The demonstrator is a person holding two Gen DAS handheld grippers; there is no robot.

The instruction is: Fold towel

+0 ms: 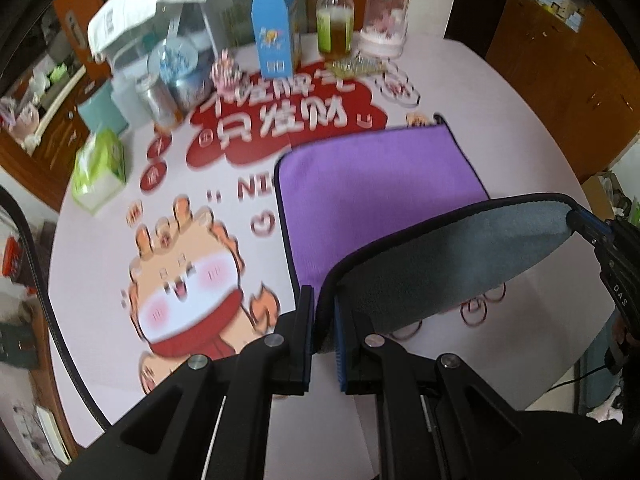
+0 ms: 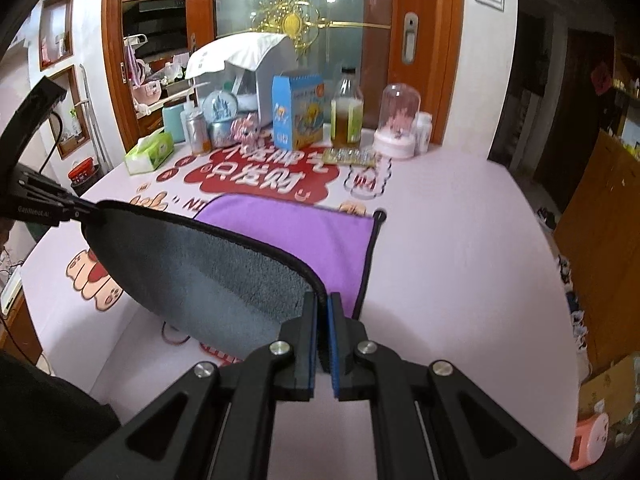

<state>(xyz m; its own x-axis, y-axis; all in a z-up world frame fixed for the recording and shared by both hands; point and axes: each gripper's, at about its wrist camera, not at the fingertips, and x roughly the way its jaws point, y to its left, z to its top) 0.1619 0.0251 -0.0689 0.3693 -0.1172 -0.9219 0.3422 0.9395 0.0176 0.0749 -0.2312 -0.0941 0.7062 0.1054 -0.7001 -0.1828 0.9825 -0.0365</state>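
Note:
The towel is purple on top (image 1: 372, 184) and grey underneath (image 1: 448, 264), with a dark hem. Its far half lies flat on the table. Its near edge is lifted and curled over, grey side showing. My left gripper (image 1: 323, 300) is shut on the near left corner. My right gripper (image 2: 322, 304) is shut on the near right corner. The right gripper also shows at the right edge of the left wrist view (image 1: 580, 220), and the left one at the left of the right wrist view (image 2: 84, 212). The towel (image 2: 288, 232) hangs taut between them.
The round table (image 2: 460, 240) has a pink cloth with a red and orange cartoon print. Along its far edge stand a tissue pack (image 1: 100, 168), jars, a blue carton (image 1: 276, 36), a bottle of yellow liquid (image 1: 335, 20) and a glass dome (image 1: 384, 20).

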